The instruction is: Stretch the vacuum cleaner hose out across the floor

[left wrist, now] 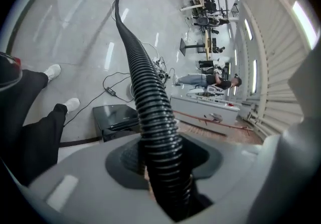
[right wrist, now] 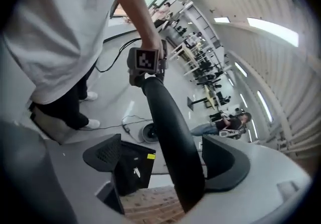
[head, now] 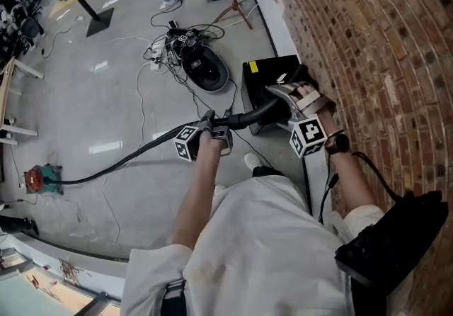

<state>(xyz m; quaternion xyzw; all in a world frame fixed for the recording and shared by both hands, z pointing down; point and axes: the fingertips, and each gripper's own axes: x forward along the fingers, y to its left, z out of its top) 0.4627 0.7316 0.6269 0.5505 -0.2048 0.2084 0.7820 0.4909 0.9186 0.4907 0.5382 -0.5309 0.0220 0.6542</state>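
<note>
The left gripper view shows the left gripper (left wrist: 161,160) with fingers clenched on the black ribbed hose (left wrist: 145,87), which curves away. Only the head view follows it along the glossy grey floor (head: 106,95) towards a small teal object (head: 44,178), possibly its far end. In the right gripper view the right gripper (right wrist: 168,160) stands released, fingers wide. The hose's smooth curved tube (right wrist: 165,112) passes between them, with the rough brick wall (right wrist: 150,210) beyond.

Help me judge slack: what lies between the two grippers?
Only the hose, its smooth black end, running from the left gripper to the right gripper. The head view shows it, as does the right gripper view.
</note>
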